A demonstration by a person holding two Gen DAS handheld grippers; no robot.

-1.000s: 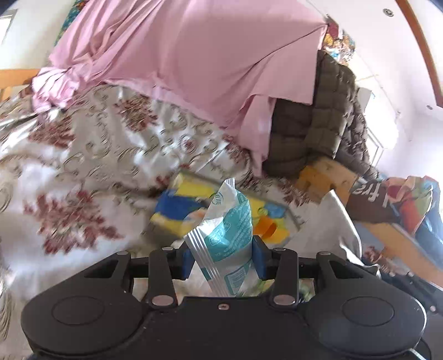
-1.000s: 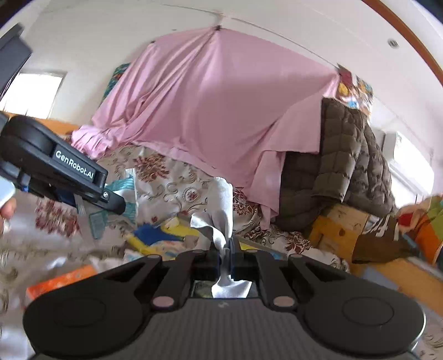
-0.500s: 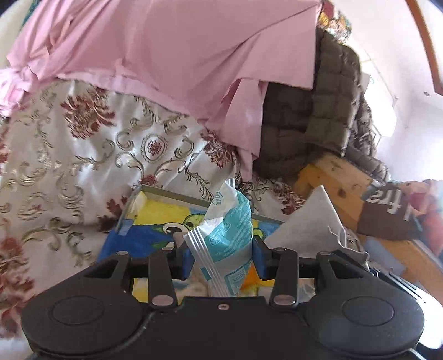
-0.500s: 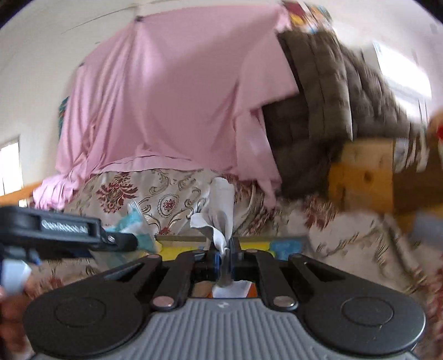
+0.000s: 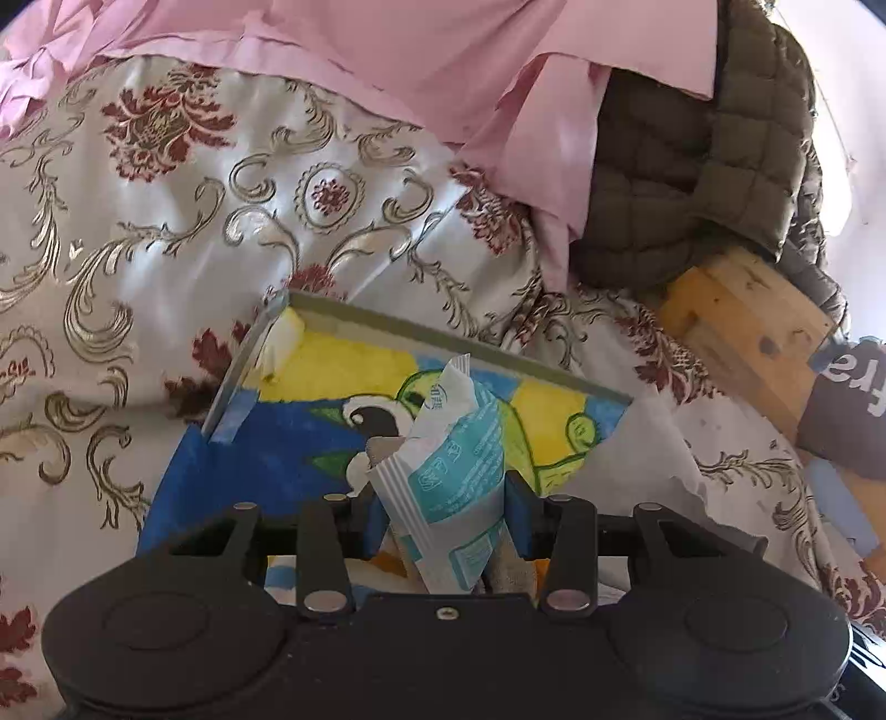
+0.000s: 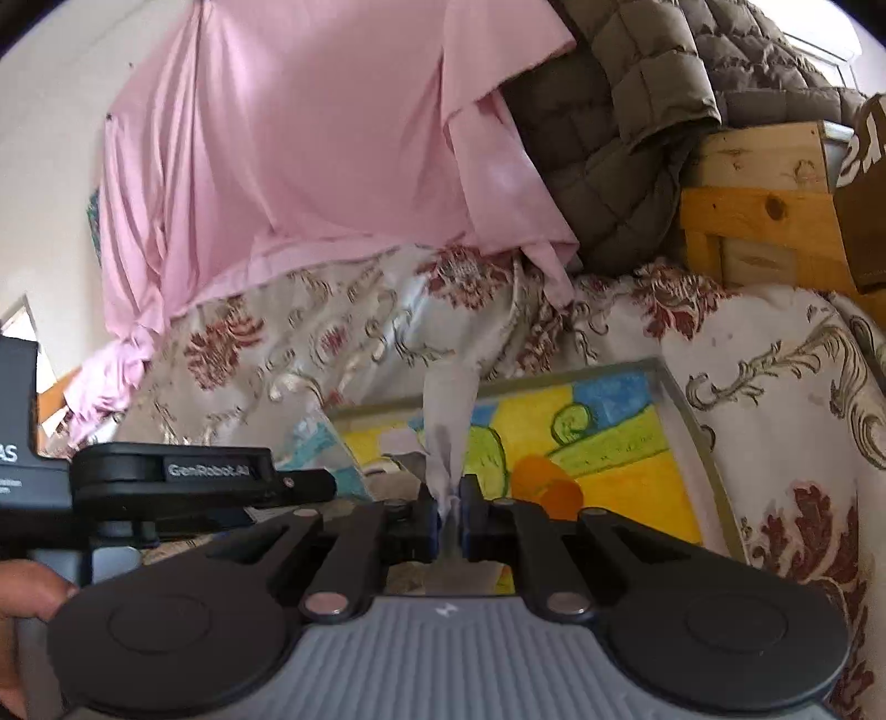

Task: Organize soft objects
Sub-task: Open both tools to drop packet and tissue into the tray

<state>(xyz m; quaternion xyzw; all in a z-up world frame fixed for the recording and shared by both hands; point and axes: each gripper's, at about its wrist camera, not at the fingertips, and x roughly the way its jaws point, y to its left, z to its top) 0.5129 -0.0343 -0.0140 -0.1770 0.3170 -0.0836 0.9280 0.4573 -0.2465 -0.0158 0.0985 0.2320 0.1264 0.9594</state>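
My left gripper [image 5: 443,512] is shut on a white and teal tissue packet [image 5: 451,476] and holds it upright just above a shallow box [image 5: 443,338] lined with a blue, yellow and green cartoon picture. My right gripper [image 6: 449,515] is shut on a thin white tissue [image 6: 448,421] that stands up between the fingers, over the same box [image 6: 686,421]. The white tissue also shows at the box's right side in the left wrist view [image 5: 642,459]. The left gripper body [image 6: 194,482] shows at the left of the right wrist view.
The box lies on a floral cream and maroon bedspread [image 5: 166,232]. A pink sheet [image 5: 387,50] hangs behind it, with a brown quilted jacket [image 5: 692,166] and a wooden crate [image 5: 747,327] at the right. A hand [image 6: 27,592] holds the left gripper.
Both grippers have moved forward and down over the picture-lined box, each keeping its hold. The box now fills the middle of both views.
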